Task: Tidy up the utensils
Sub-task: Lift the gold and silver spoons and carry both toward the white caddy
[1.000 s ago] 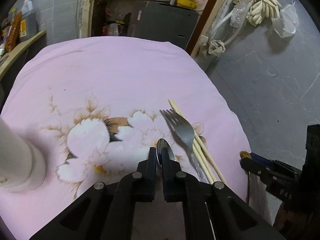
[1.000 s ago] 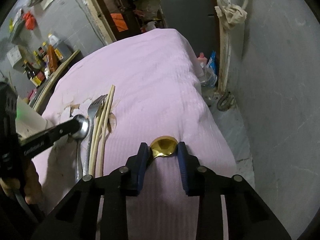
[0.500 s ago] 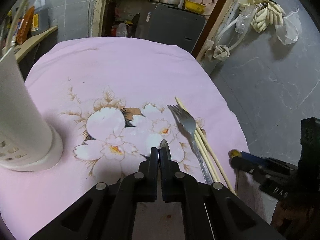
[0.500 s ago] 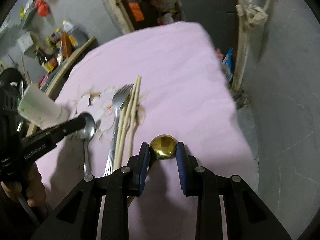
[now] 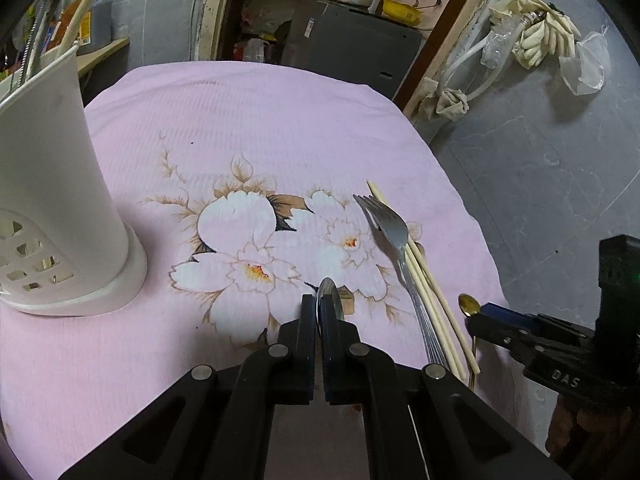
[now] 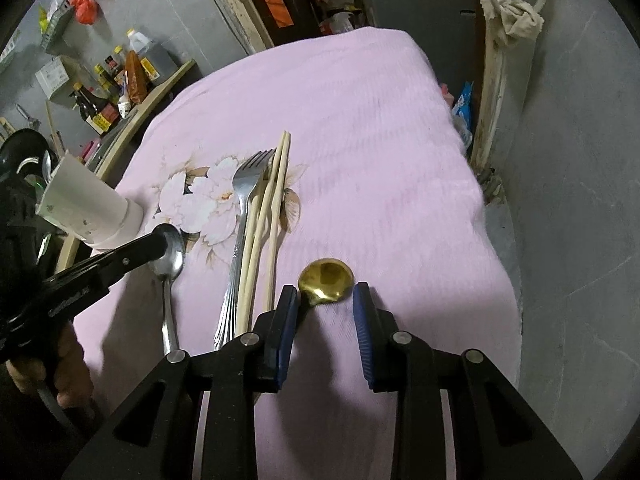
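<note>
My left gripper (image 5: 320, 309) is shut on a silver spoon (image 5: 328, 295), whose bowl stands edge-on between the pads, over the flowered pink cloth (image 5: 248, 120). The right wrist view shows that silver spoon (image 6: 170, 254) in the left gripper (image 6: 160, 240), its handle hanging down. My right gripper (image 6: 326, 300) is shut on a gold spoon (image 6: 326, 278) near the table's right edge; the left wrist view also catches the gold spoon (image 5: 469, 305). A fork (image 5: 390, 236) and several chopsticks (image 5: 428, 280) lie side by side between the two grippers. A white utensil holder (image 5: 52, 184) stands at the left.
The holder has a perforated base, and chopsticks and a utensil stick out of it. A shelf of bottles (image 6: 108, 92) runs along the table's left side. To the right the cloth drops off to a grey floor (image 5: 540, 160). A hand (image 6: 60, 380) grips the left tool.
The left gripper has moved toward the white holder, which now fills the left of its view, and the silver spoon has turned edge-on. The right gripper with the gold spoon has shifted toward the chopsticks.
</note>
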### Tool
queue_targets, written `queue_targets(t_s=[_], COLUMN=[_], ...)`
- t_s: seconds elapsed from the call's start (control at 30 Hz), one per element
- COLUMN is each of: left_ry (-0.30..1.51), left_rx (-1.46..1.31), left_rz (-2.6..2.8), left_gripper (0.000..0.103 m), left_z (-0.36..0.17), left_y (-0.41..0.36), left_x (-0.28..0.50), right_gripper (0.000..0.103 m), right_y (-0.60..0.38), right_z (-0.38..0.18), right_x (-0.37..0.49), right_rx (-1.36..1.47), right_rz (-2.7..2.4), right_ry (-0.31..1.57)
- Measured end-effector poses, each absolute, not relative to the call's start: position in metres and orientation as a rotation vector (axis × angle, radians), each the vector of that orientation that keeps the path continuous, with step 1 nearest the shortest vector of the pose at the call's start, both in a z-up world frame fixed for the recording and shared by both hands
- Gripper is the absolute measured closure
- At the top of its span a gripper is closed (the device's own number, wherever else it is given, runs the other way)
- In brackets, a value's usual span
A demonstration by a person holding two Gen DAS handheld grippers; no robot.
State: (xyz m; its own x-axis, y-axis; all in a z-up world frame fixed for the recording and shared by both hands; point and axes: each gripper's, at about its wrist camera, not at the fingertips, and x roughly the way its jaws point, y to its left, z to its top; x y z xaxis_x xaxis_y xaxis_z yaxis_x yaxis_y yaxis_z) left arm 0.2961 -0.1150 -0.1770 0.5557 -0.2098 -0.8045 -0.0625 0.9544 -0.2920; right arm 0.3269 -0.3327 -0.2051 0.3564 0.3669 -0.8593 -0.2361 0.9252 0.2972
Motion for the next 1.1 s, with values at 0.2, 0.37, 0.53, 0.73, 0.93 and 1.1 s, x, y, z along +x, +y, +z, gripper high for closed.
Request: queue_targets(t_s=[0.2, 0.37, 0.53, 0.73, 0.93, 1.1], left_ry=[0.981, 0.964, 0.937, 0.881, 0.811, 0.752], left_rx=[-0.298, -0.299, -0.282, -0.275, -0.249, -0.207], left_rz=[-0.092, -0.088, -0.08, -0.067, -0.05, -0.019], left_gripper=[0.1, 0.1, 0.1, 0.1, 0.1, 0.1], left_z=[-0.176, -0.172, -0.161, -0.145, -0.13, -0.114], left_y=[-0.116, -0.115, -0.112, -0.106, -0.103, -0.099], left_x=[0.295, 0.289, 0.281, 0.266, 0.248, 0.236], right_gripper=[0.078, 0.079, 0.079, 0.079, 0.079, 0.079], right_y=[-0.326, -0.331, -0.327, -0.321, -0.322, -0.321], right_z=[-0.208, -0.206, -0.198, -0.179, -0.157, -0.137], right_x=[0.336, 0.333, 0.323, 0.304, 0.282, 0.269], right_rx=[0.176, 0.252, 0.227, 0.118, 0.074, 0.051], right_rz=[0.399, 0.412, 0.412, 0.434, 0.44, 0.434], right_ry=[1.161, 1.153, 1.11, 1.013, 0.901, 0.807])
